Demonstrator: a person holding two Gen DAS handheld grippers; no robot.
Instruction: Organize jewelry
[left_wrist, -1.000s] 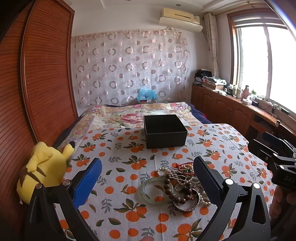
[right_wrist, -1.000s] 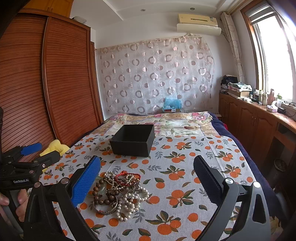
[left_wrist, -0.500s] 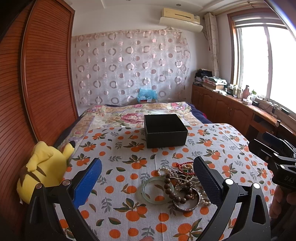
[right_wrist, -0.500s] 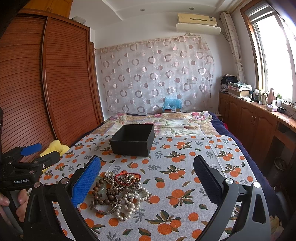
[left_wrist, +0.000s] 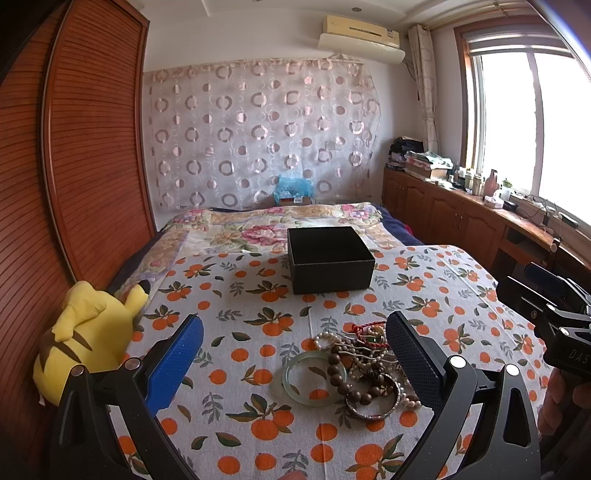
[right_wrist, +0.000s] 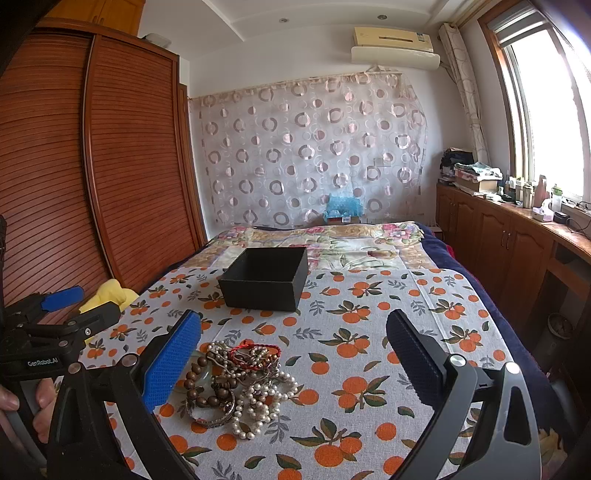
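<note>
Sunlight from a wide window (left_wrist: 546, 122) falls across a bedroom with a slatted wooden wardrobe (right_wrist: 92, 155) on one side and low wooden cabinets (right_wrist: 495, 236) on the other. Across the bed lies a cloth printed with oranges (left_wrist: 258, 321), and everything for the task sits on it.

A black open-topped box (left_wrist: 330, 259) stands toward the far part of the cloth, with nothing visible inside it from either view. Nearer the cameras, well apart from the box, lies a tangled heap of jewelry (right_wrist: 236, 380): dark wooden beads (left_wrist: 341, 373), white pearl strands (right_wrist: 264, 400), a red cord bracelet (right_wrist: 255, 350) on top at the far edge, and a patterned metal bangle (left_wrist: 373, 400) at the near edge. A pale green jade bangle (left_wrist: 313, 376) lies flat on the left edge of the heap, touching the wooden beads.

The left gripper (left_wrist: 293, 347) hovers above the cloth with its jaws spread wide and nothing between them; the jade bangle and part of the heap show in the gap below. The right gripper (right_wrist: 293, 349) is likewise spread wide and empty, the heap lying just inside its left finger. Each gripper's handle, held by a hand (right_wrist: 26, 410), shows at the edge of the other's view.

A yellow plush toy (left_wrist: 88, 339) rests against the wardrobe at the cloth's left edge.
</note>
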